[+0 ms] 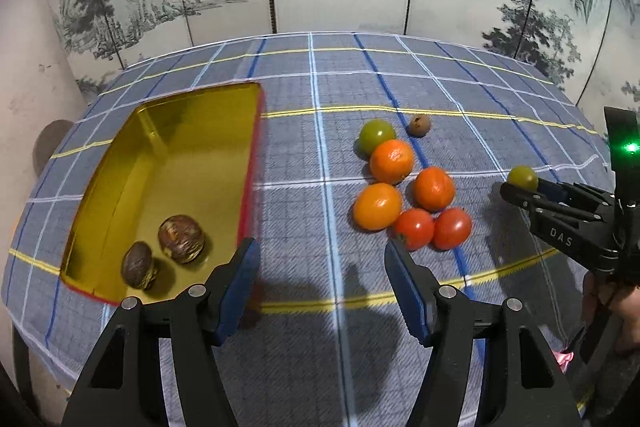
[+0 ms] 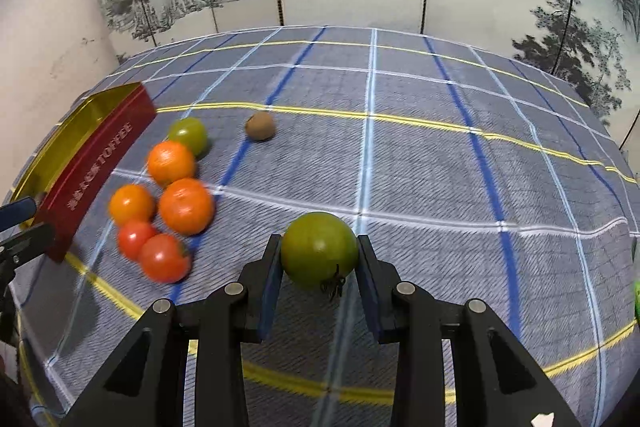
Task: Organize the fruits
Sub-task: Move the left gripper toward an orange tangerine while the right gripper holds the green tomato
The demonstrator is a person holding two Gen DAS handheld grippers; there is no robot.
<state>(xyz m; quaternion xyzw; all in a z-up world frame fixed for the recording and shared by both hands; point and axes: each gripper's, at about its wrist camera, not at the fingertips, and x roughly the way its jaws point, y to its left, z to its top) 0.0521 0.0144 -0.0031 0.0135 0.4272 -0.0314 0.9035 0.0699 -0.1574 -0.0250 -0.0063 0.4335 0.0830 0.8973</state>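
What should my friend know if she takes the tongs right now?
Right tongs: shut on a green tomato, held above the cloth.
Left tongs: open, empty, beside the gold tin.
Done: two brown fruits lie in the tin.
Left on the tablecloth: another green tomato, three oranges, two red tomatoes, one small brown fruit.
Next, probably: sort the held tomato, then the cluster.

The tin (image 1: 168,163) looks like metal, its gold inside glossy and mirror-like; the tablecloth (image 1: 320,347) is matt woven cloth; the green tomato (image 2: 319,248) has smooth, faintly shiny skin; the brown fruits (image 1: 181,238) look rough and dull.
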